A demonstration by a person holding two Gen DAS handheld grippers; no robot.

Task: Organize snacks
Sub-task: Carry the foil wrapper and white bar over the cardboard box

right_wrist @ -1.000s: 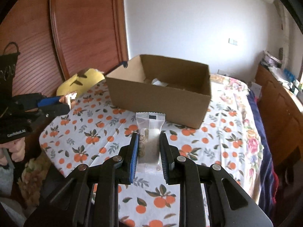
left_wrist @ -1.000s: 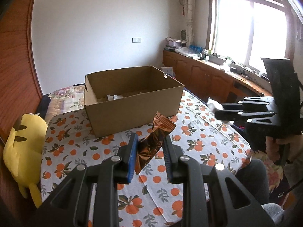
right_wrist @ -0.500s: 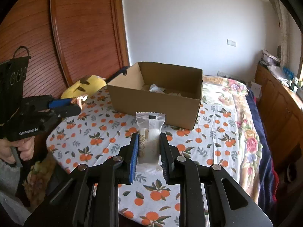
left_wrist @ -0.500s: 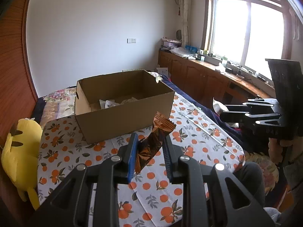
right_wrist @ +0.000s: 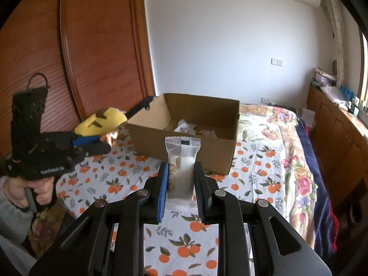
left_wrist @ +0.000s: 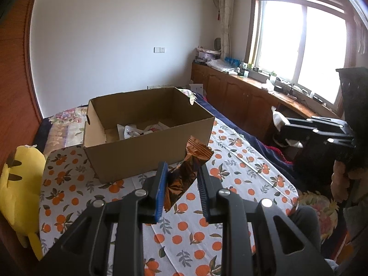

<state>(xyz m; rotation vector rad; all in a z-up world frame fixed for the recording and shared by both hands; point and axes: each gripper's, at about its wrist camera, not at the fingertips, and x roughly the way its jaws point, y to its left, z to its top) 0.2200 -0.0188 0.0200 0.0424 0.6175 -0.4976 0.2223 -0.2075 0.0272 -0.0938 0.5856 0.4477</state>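
Note:
My left gripper [left_wrist: 181,174] is shut on a brown foil snack packet [left_wrist: 187,168] and holds it above the table, short of the open cardboard box [left_wrist: 147,154]. My right gripper [right_wrist: 180,172] is shut on a white snack packet [right_wrist: 181,161] and holds it upright in front of the same box [right_wrist: 184,147]. Several white wrapped snacks [left_wrist: 140,130] lie inside the box, also seen in the right wrist view [right_wrist: 191,127]. Each gripper shows in the other's view: the right one [left_wrist: 283,124] at the right, the left one [right_wrist: 108,142] at the left.
The box stands on a table with an orange-print cloth [left_wrist: 232,184]. A yellow plush toy [left_wrist: 18,184] lies at the table's left edge. A bed with a floral cover [right_wrist: 292,151] is beyond. Wooden cabinets [left_wrist: 241,96] run under the window.
Both grippers have risen with their packets, so more of the box's inside now shows. Their grips are unchanged.

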